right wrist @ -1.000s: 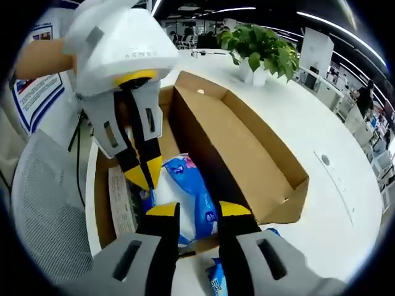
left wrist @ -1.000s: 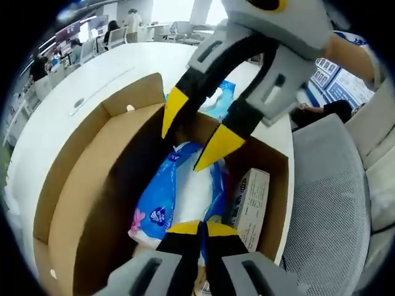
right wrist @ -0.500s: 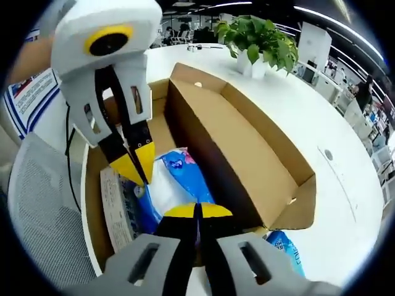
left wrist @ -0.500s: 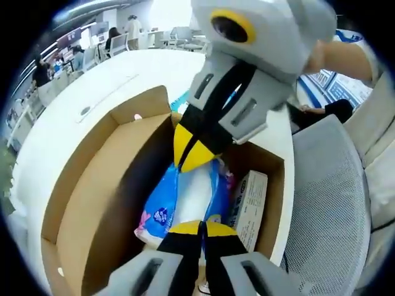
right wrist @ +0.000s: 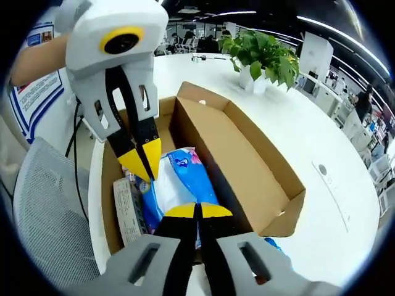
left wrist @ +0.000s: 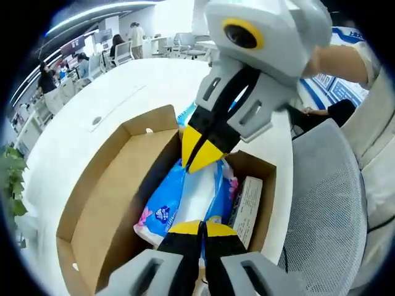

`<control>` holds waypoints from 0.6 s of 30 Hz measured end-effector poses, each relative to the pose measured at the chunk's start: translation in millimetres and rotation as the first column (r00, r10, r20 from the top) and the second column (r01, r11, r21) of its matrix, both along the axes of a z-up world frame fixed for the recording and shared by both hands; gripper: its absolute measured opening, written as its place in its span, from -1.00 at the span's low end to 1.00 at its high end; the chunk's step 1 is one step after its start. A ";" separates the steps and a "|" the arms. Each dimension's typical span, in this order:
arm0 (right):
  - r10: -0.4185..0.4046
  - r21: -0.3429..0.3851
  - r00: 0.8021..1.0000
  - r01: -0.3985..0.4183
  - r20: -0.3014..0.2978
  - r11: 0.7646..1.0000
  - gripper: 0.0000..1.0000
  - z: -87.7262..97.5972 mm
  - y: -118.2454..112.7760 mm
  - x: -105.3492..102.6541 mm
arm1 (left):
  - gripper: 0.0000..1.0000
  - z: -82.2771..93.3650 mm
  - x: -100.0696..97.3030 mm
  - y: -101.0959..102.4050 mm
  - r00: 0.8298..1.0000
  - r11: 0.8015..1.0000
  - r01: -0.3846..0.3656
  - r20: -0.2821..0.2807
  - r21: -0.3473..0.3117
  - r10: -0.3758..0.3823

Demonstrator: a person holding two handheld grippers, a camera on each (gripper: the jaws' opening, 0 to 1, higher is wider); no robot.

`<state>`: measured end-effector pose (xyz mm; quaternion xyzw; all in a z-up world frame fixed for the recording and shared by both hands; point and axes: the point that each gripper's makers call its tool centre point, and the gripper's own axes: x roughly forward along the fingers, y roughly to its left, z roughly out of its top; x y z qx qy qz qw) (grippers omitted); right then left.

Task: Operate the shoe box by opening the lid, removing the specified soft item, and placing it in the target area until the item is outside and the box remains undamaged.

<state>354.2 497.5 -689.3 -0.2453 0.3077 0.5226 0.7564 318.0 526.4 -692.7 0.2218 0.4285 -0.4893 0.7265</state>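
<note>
Both grippers have closed since a second ago: the left gripper (left wrist: 199,227) and the right gripper (right wrist: 197,211) each pinch an end of the blue tissue pack (left wrist: 185,197), lifted slightly, above the open box (right wrist: 247,166) on the table (right wrist: 321,142).

right tool (right wrist: 197,211) closed on tissue pack (right wrist: 179,185), lifting

This is an open-plan office. A long white tabletop (right wrist: 296,142) curves off beyond the fingers, with a potted plant (right wrist: 262,52) at its far end. Farther out are rows of desks with seated people (left wrist: 46,83), strip ceiling lights (right wrist: 327,21), and a grey mesh office chair (left wrist: 324,203) beside the tabletop.
</note>
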 end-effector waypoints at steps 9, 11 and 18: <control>0.024 0.030 0.998 -0.025 0.053 0.999 -1.00 29.1 1.6 -1.1 | -1.00 29.5 0.5 -1.9 0.999 1.000 -0.016 0.052 -0.008 0.016; 0.026 0.034 0.998 -0.028 0.059 0.999 -1.00 34.4 0.5 -1.5 | -1.00 35.4 0.1 -3.0 0.998 1.000 -0.019 0.060 -0.011 0.019; 0.030 0.053 0.996 -0.034 0.079 0.998 -1.00 55.2 -6.4 -1.2 | -1.00 55.7 0.5 -8.6 0.995 0.999 -0.028 0.090 -0.031 0.031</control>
